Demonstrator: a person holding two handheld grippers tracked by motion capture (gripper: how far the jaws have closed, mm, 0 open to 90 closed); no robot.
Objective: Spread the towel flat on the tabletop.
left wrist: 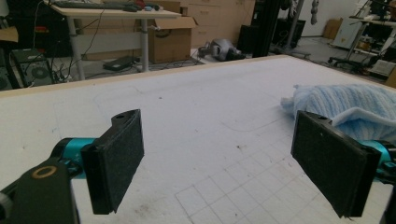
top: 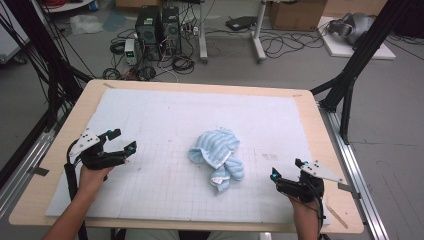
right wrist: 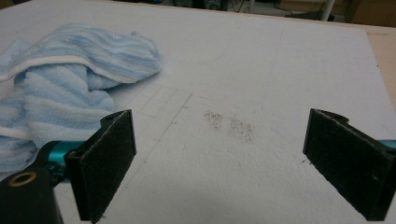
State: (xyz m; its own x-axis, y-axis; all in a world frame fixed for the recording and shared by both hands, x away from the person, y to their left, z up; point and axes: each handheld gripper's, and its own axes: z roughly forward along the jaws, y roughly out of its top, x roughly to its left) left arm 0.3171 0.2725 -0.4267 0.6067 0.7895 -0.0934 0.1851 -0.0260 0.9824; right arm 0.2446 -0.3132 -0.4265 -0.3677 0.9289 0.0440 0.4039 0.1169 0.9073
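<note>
Towel point(top: 218, 159) of soft, ribbed terry cloth, pale blue with white stripes and a white hem, lies crumpled in a loose heap near the middle of the white gridded mat point(top: 165, 120) that covers the wooden table point(top: 320, 145). Left gripper point(top: 121, 141) and right gripper point(top: 285, 172) rest well apart from it on either side, each with its flat, felt-faced black jaws spread wide and holding nothing. From above, the whole heap and both hands show; the right gripper view adds a faint brown smudge point(right wrist: 229, 125) on the mat's grainy surface beside the towel.
</note>
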